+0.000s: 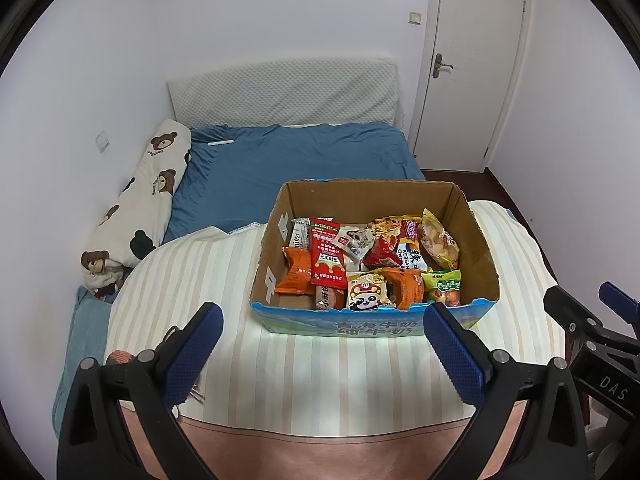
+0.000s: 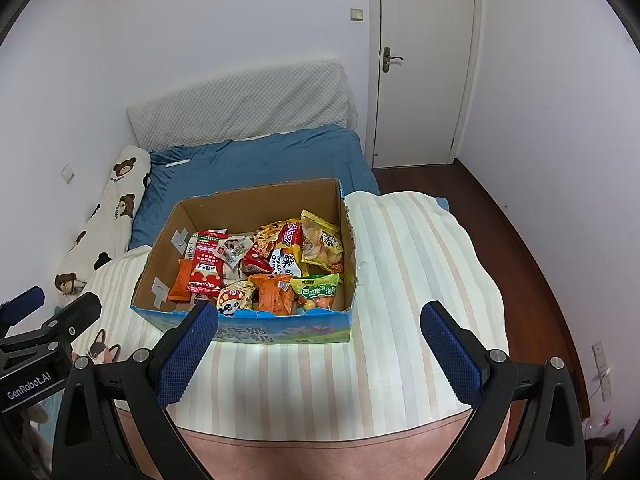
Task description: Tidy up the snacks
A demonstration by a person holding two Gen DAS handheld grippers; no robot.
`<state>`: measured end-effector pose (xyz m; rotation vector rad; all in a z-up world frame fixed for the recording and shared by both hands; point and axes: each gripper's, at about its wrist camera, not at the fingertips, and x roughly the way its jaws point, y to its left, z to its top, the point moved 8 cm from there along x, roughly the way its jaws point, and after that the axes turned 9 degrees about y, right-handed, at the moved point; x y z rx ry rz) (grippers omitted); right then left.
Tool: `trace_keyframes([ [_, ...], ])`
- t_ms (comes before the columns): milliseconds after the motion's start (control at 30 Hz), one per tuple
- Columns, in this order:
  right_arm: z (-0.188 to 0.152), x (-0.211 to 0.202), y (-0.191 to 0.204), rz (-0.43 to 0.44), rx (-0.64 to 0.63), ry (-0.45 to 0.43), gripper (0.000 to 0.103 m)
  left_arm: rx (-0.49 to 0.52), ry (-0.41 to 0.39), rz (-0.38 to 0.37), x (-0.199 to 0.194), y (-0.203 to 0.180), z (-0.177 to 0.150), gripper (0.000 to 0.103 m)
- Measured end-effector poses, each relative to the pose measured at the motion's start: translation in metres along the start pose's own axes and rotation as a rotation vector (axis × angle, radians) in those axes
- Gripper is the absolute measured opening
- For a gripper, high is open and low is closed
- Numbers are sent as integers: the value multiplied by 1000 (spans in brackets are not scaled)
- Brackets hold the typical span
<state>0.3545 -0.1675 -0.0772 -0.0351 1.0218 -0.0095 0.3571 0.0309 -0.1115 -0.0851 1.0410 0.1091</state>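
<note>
A bear-print bolster lies along the left wall of a small bedroom, beside a bed made up in a blue sheet, as a person holding two claws faces a cardboard box of snacks set on a cream striped blanket at the foot of the bed. The left claw hangs released and empty, its blue pads spread wide, short of the box's printed near wall; the box lies ahead of it and a little to its right. Inside, from left to right, an orange packet and a red packet lie against the left side, a panda-printed packet and a second orange one sit at the near wall, and a green candy bag fills the near right corner below a yellow chip bag. The right claw is likewise spread and holding nothing, with the box ahead and slightly to its left; it looks the nearer one to the green candy bag. The box's long axis runs side to side across both views. Its near wall stands between either claw and the packets, so a reach would likely have to come over the rim. A closed white door stands at the far right.
</note>
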Motion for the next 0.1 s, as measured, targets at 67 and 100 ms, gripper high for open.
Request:
trace_keyframes([
  [67, 0, 0, -1, -2, 0, -1, 103, 2, -7, 2, -2, 0, 1, 103],
  [100, 0, 0, -1, -1, 1, -2, 103, 3, -9, 2, -2, 0, 1, 103],
])
